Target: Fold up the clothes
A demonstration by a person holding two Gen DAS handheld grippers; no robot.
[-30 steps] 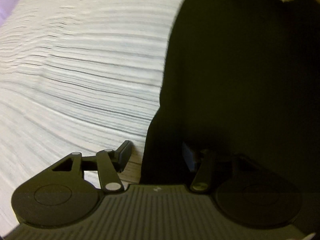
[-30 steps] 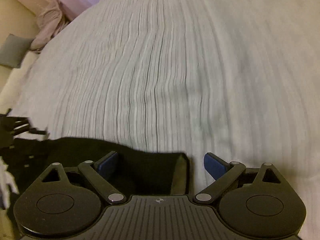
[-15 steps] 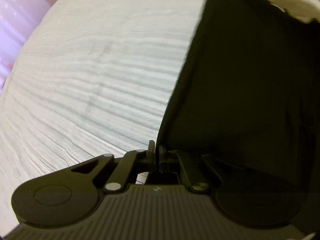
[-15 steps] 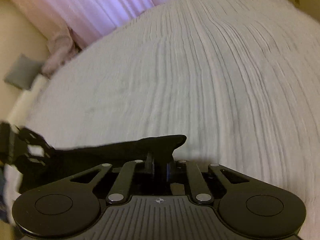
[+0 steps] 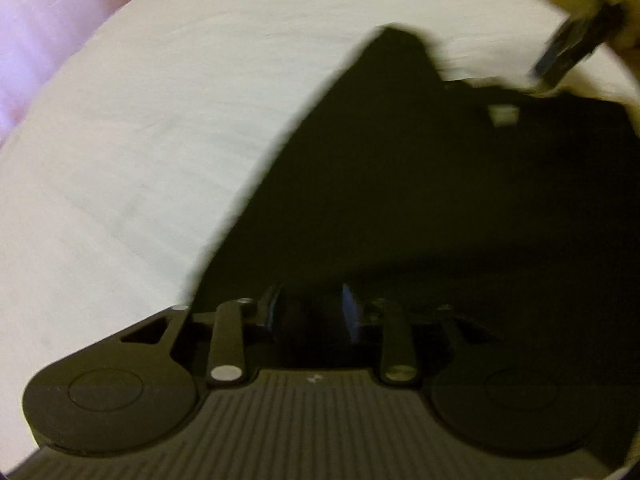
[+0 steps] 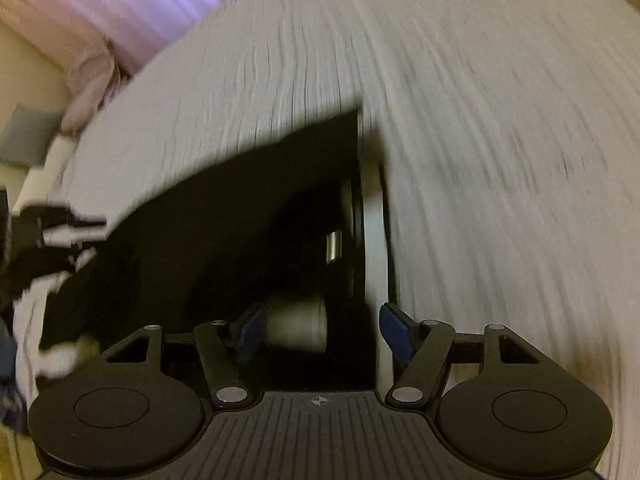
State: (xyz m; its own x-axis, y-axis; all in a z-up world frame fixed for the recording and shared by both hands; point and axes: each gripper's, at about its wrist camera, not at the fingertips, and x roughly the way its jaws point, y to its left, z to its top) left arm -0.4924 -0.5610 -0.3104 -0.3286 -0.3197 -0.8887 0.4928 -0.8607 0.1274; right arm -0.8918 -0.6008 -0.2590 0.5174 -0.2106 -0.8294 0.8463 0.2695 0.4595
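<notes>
- No brand name or readable writing is seen in either view; only a small white cross-like mark is stamped on each gripper body, and a small pale tag point(image 6: 334, 246) sewn on the black garment point(image 6: 224, 232) is too blurred to be read.
- In the left wrist view, the left gripper point(image 5: 310, 314) is seen with its jaws narrowly parted and opening; dark cloth lies behind and between them, and whether the pads press on it cannot be told because of blur and darkness.
- In the right wrist view, the right gripper point(image 6: 320, 330) is seen with its blue-padded jaws well apart and opening; the garment's edge lies between them, untouched by the pads as far as can be told.
- A pale, lighter patch point(image 6: 298, 326) of the garment is seen just beyond the right gripper's left pad.
- The black garment point(image 5: 440, 184) is spread on the white ribbed bedspread point(image 5: 140, 152); it is plain, dark and flat, with a straight edge at the right in the right wrist view and a pointed corner at its far end in the left wrist view.
- The same pale tag point(image 5: 503, 114) is seen near the garment's far edge in the left wrist view.
- The bedspread point(image 6: 500, 160) is streaked by motion blur.
- Farther off, pinkish-purple curtains point(image 6: 132, 4) are seen beyond the bed.
</notes>
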